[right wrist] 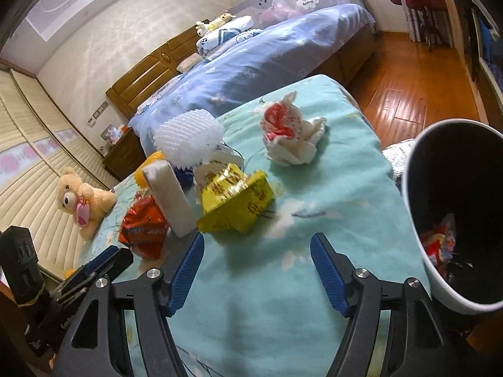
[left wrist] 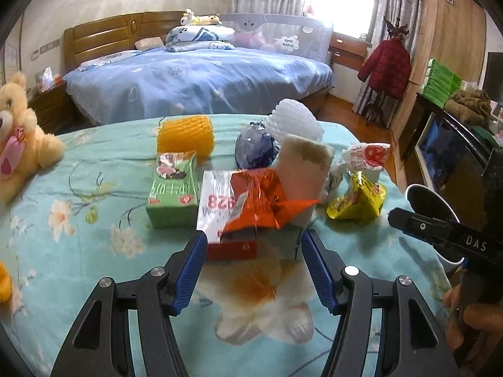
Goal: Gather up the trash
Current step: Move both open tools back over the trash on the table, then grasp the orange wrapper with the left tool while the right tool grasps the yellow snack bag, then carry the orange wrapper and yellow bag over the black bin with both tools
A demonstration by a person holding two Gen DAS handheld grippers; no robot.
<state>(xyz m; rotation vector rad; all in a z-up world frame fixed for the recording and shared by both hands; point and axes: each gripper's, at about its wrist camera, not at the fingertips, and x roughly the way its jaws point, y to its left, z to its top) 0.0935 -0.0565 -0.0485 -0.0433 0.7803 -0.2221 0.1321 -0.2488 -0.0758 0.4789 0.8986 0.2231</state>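
At the centre of the left wrist frame the orange wrapper (left wrist: pixel 261 201) lies on the bedspread (left wrist: pixel 94 245) just ahead of the left gripper (left wrist: pixel 254 251), jaws open, empty; closing could snag the red box (left wrist: pixel 232 249) beneath; the right gripper (right wrist: pixel 257 257) gapes empty near the yellow packet (right wrist: pixel 235 201); the bin (right wrist: pixel 452 207) is cut off lower right.

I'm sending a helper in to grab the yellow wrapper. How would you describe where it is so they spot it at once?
Start at the bed with the turquoise flowered cover and go to the side where the white bin stands. The yellow wrapper lies there, beside an upright white foam block. It is the only shiny, crumpled yellow pack with red print.
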